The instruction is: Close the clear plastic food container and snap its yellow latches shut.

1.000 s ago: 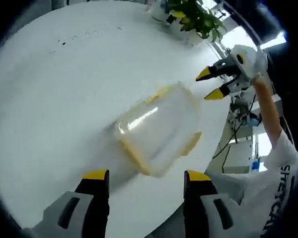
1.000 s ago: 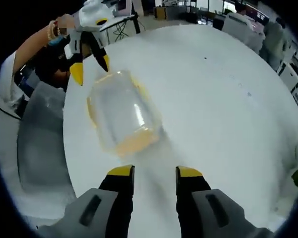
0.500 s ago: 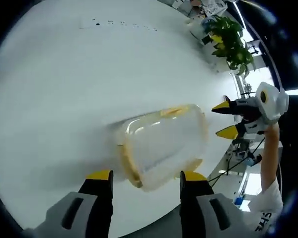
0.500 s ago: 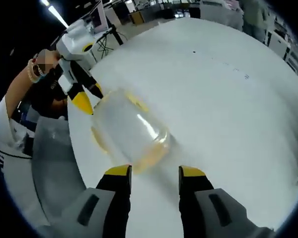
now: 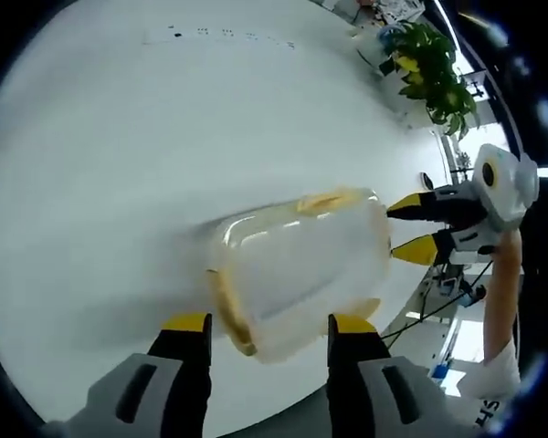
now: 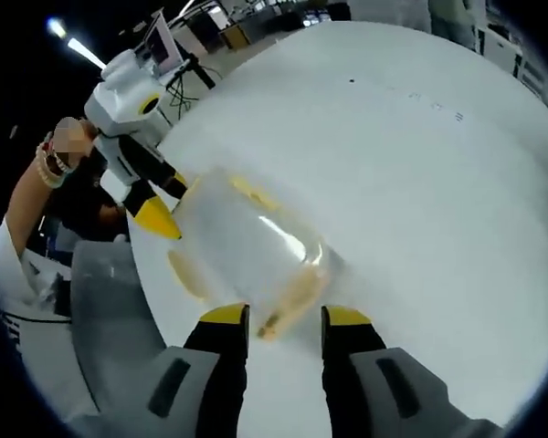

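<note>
The clear plastic food container (image 5: 297, 269) lies on the white round table (image 5: 119, 137), with yellow latches (image 5: 333, 199) along its sides. My left gripper (image 5: 269, 324) is open, and the container's near end sits just beyond and between its yellow tips. My right gripper (image 5: 409, 226) comes in from the right, open, its tips at the container's far end. In the right gripper view the container (image 6: 251, 251) lies right in front of my right gripper (image 6: 283, 317), a yellow latch (image 6: 292, 297) near the tips. The left gripper (image 6: 169, 201) reaches the opposite end.
A potted green plant (image 5: 429, 64) stands near the table's far edge. The table edge (image 6: 142, 292) runs close beside the container, with grey floor beyond. A person's forearm (image 5: 498, 301) and a hand (image 6: 59, 155) with a bracelet hold the grippers. Wide bare tabletop (image 6: 420, 164) lies behind.
Both grippers have closed in on the container from opposite ends. It now fills more of both views, and the right gripper's tips have reached its far end.
</note>
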`<state>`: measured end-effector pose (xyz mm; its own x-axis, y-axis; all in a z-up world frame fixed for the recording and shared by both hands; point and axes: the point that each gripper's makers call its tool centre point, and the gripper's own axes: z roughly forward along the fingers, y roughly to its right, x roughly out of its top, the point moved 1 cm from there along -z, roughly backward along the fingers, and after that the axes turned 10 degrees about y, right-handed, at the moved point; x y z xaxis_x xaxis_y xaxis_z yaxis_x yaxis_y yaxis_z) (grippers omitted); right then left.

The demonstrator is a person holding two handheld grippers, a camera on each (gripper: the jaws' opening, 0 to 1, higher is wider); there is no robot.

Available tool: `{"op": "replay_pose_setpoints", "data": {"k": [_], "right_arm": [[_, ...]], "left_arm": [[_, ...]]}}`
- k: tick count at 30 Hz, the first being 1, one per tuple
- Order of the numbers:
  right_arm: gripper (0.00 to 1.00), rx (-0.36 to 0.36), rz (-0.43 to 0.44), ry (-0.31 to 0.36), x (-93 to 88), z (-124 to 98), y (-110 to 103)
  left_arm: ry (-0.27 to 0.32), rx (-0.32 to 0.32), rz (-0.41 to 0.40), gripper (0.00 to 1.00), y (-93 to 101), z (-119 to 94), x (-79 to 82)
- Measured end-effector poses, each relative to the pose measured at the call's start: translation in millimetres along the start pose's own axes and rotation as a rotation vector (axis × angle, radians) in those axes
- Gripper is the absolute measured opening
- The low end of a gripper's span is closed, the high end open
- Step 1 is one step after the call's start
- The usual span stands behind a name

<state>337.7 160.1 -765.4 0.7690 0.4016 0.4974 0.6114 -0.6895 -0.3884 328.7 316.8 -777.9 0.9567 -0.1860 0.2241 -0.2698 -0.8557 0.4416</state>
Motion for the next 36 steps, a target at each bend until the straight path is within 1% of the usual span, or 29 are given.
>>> {"op": "replay_pose_setpoints", "data": {"k": [4,7,9,13,20,26,36], "right_arm": [[0.25,-0.004,-0.001,-0.01,-1.0,4.7,1.0],[0.22,0.012,0.017,-0.003,0.6,7.0,-2.0],[0.23,0.009,0.012,-0.007,1.1,7.6,-1.4],[0.23,0.006,0.008,-0.011,1.1,7.4,-1.2],[0.22,0.002,-0.007,-0.02,1.4,7.3,-1.4],[0.22,-0.001,-0.01,-0.021,2.1,7.2,-0.9],[0.21,-0.013,-0.015,-0.023,3.4,7.9,-0.7]], "left_arm": [[-0.007,0.007,0.007,0.42,-1.1,2.4,0.2],[-0.018,0.005,0.012,0.4,0.0,4.0,-1.6],[-0.02,0.003,0.019,0.41,0.4,4.3,-2.0],[-0.027,0.01,0.031,0.38,-0.8,3.7,-2.1],[-0.021,0.044,0.055,0.34,-3.3,0.2,2.7],[-0.032,0.053,0.031,0.33,-3.0,0.6,2.4],[-0.059,0.056,0.035,0.31,-2.9,1.7,3.5]]}}
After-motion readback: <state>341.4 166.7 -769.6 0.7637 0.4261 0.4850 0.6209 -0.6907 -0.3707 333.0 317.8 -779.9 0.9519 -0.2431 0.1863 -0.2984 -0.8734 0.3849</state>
